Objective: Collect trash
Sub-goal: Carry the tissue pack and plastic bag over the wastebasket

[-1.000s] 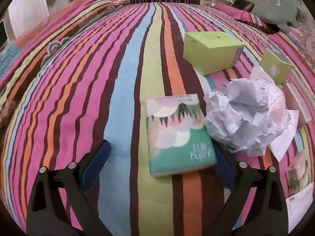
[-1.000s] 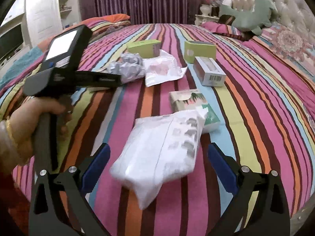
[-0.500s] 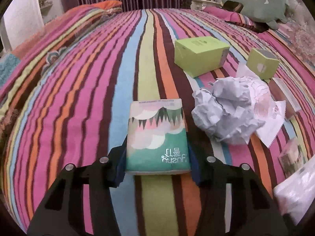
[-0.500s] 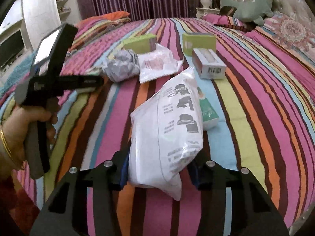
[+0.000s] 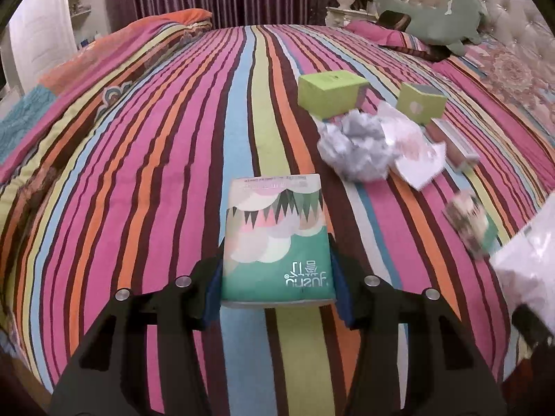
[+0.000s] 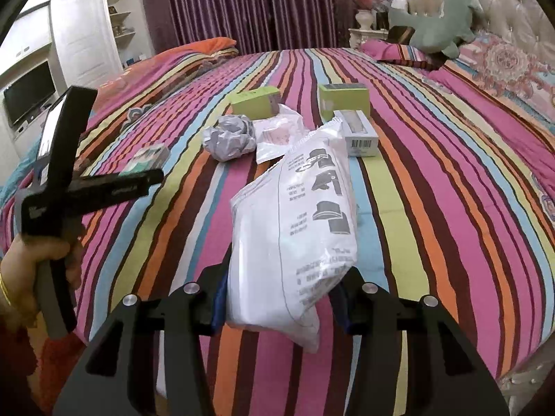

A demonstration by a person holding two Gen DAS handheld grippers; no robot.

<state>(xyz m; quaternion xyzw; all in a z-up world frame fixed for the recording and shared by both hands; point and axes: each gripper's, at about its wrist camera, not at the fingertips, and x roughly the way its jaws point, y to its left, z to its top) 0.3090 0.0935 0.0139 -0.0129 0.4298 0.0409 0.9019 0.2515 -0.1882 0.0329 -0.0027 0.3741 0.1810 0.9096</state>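
Note:
My left gripper is shut on a green tissue pack and holds it above the striped bed. My right gripper is shut on a white plastic bag with printed pictures, lifted off the bed. A crumpled paper ball lies ahead to the right, beside a flat white wrapper. The ball and wrapper also show in the right wrist view. The left gripper's body shows at the left of that view.
Two green boxes and a white barcode box lie further back. Another small pack lies at the right. A green plush toy and pillows sit by the headboard. Cabinets and a TV stand left.
Both grippers closed from open, the left on the tissue pack, the right on the white bag. Both have since lifted their loads off the bed.

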